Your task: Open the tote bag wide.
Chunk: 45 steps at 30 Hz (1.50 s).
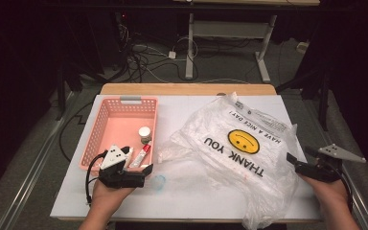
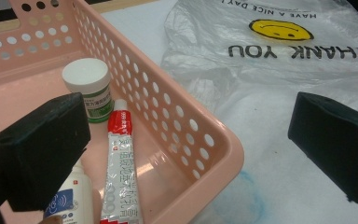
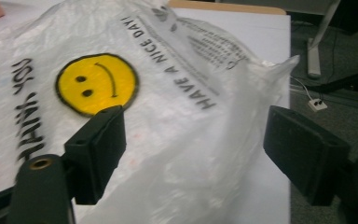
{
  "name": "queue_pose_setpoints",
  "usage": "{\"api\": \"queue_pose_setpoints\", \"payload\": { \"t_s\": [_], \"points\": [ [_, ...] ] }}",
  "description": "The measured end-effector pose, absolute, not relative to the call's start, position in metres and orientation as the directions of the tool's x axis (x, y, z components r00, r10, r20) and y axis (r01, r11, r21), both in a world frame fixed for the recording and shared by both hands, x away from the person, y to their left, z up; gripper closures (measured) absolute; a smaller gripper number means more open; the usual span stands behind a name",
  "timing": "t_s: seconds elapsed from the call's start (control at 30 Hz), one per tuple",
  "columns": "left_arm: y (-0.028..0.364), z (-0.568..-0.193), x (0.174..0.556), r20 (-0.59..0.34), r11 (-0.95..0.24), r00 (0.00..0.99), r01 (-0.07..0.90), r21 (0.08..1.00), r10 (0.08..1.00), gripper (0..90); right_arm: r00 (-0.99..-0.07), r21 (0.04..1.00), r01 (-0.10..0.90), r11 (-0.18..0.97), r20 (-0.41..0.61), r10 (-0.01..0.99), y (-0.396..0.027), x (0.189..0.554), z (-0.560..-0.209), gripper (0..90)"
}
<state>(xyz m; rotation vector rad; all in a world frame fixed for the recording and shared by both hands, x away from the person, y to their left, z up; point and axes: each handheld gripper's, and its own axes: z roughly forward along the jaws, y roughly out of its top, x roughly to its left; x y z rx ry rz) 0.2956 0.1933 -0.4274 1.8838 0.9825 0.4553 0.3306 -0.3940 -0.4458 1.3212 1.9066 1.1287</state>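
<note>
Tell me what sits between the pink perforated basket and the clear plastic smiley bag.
In the high view, bare white tabletop separates the pink perforated basket from the clear plastic smiley bag; the left gripper view shows a faint blue ring stain there.

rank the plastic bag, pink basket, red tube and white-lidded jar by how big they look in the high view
1. plastic bag
2. pink basket
3. red tube and white-lidded jar: both small, too alike to rank.

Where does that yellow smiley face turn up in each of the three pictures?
High view: smiley face, right of centre, upside down on the plastic bag.
Left gripper view: top right, upside down.
Right gripper view: upper left, turned sideways.
Shared landmark: the THANK YOU lettering beside it.
</note>
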Motion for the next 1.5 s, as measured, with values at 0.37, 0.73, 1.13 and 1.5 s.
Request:
{"api": "queue_pose_setpoints", "payload": {
  "t_s": [0.37, 0.73, 1.13, 1.5],
  "points": [
    [0.195, -0.428, 0.296, -0.101, -0.227, 0.603, 0.443, 0.867, 0.791, 0.0, -0.42, 0.876, 0.435, 0.208, -0.007, 0.907, -0.349, 0.311, -0.446, 0.0],
    [0.193, -0.429, 0.296, -0.101, -0.234, 0.611, 0.444, 0.865, 0.785, 0.0, -0.517, 0.886, 0.392, 0.249, -0.012, 0.856, -0.301, 0.308, -0.438, 0.0],
    [0.195, -0.428, 0.296, -0.098, -0.233, 0.614, 0.437, 0.869, 0.783, 0.0, -0.599, 0.901, 0.34, 0.269, -0.013, 0.801, -0.255, 0.318, -0.43, 0.0],
    [0.196, -0.427, 0.298, -0.093, -0.236, 0.613, 0.434, 0.87, 0.785, 0.0, -0.639, 0.915, 0.315, 0.254, 0.006, 0.769, -0.232, 0.331, -0.43, 0.0]
  ]
}}
